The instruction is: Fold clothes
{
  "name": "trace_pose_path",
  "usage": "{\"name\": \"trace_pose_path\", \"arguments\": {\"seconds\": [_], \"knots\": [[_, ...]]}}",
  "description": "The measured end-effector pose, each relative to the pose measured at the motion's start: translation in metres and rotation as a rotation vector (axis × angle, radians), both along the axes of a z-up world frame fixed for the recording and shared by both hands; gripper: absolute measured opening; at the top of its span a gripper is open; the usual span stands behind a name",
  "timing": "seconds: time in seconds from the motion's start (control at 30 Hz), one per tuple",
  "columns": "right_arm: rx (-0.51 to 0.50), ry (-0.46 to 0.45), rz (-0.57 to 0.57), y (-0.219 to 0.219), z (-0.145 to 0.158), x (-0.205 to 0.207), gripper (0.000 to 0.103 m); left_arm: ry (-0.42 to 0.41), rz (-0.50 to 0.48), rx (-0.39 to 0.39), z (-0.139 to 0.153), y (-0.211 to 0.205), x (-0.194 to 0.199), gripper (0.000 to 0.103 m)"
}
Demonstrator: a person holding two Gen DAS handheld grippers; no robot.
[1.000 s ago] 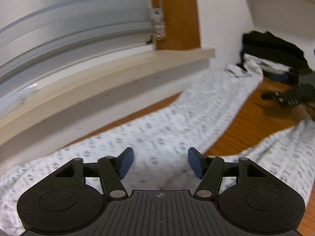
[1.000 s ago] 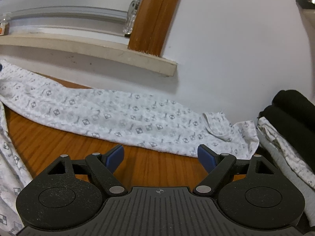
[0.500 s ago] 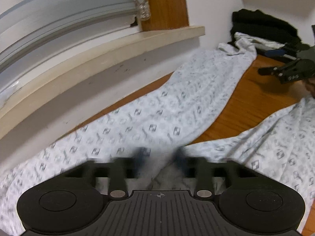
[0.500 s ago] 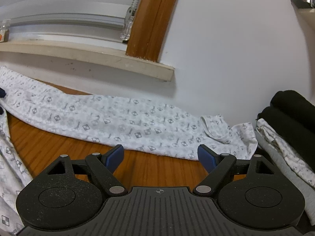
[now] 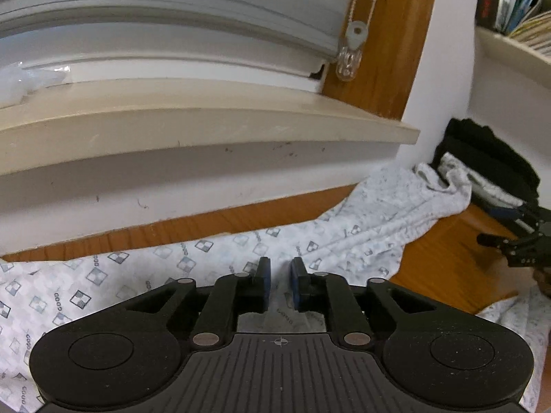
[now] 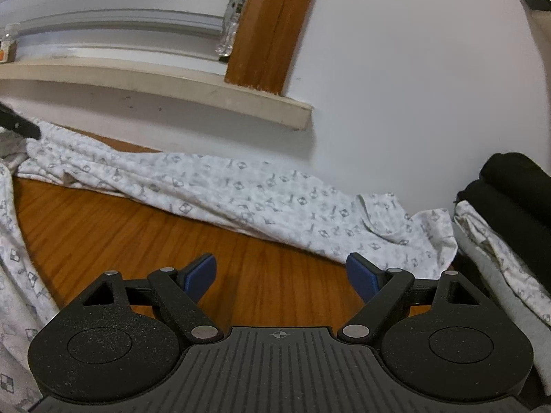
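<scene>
Wooden table (image 6: 268, 258) under patterned garment (image 6: 241, 203)

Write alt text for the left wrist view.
The left gripper, jaws just closed to a narrow gap, pinches a fold of the white patterned garment lying on a wooden table below a windowsill. Folded dark clothes sit far right.

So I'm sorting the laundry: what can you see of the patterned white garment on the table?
The garment is thin white cloth printed with small grey checked squares. One long part lies stretched along the wall under the windowsill, its crumpled end by the folded pile. It rests on the wooden table. The left tongs are nearly shut with cloth between them.
</scene>
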State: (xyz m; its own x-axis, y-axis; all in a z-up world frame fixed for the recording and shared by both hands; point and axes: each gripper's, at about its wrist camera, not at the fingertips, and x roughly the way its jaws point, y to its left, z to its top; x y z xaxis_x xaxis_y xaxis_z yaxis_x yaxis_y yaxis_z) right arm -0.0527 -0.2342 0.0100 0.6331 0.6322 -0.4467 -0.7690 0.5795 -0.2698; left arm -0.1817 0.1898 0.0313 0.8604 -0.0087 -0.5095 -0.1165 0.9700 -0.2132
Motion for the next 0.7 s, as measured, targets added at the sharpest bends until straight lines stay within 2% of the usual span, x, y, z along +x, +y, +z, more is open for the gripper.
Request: {"name": "trace_pose_path", "arguments": {"seconds": [0.1, 0.23, 0.33, 0.4, 0.53, 0.6, 0.67, 0.7], "knots": [[0.000, -0.021, -0.001, 0.000, 0.000, -0.003, 0.082, -0.034, 0.010, 0.025, 0.011, 0.002, -0.010, 0.020], [-0.018, -0.013, -0.007, 0.003, -0.001, 0.000, 0.082, -0.079, 0.075, 0.056, 0.028, 0.010, -0.027, 0.021], [-0.022, -0.006, -0.018, 0.004, -0.002, 0.001, 0.082, -0.091, 0.079, 0.111, 0.036, 0.001, -0.036, 0.021], [-0.020, -0.004, -0.022, 0.005, -0.002, 0.002, 0.082, -0.102, 0.058, 0.125, 0.040, -0.011, -0.043, 0.021], [-0.018, 0.001, -0.026, 0.004, -0.002, 0.002, 0.082, -0.103, -0.040, 0.227, 0.048, -0.054, -0.060, 0.021], [-0.020, -0.007, -0.024, 0.004, -0.003, 0.001, 0.082, -0.080, -0.079, 0.256, 0.047, -0.072, -0.063, 0.025], [-0.028, -0.017, -0.016, 0.004, -0.003, 0.000, 0.082, -0.050, -0.108, 0.297, 0.041, -0.086, -0.057, 0.041], [-0.034, -0.022, -0.009, 0.005, -0.004, -0.001, 0.082, -0.028, -0.112, 0.320, 0.037, -0.090, -0.051, 0.042]]}}
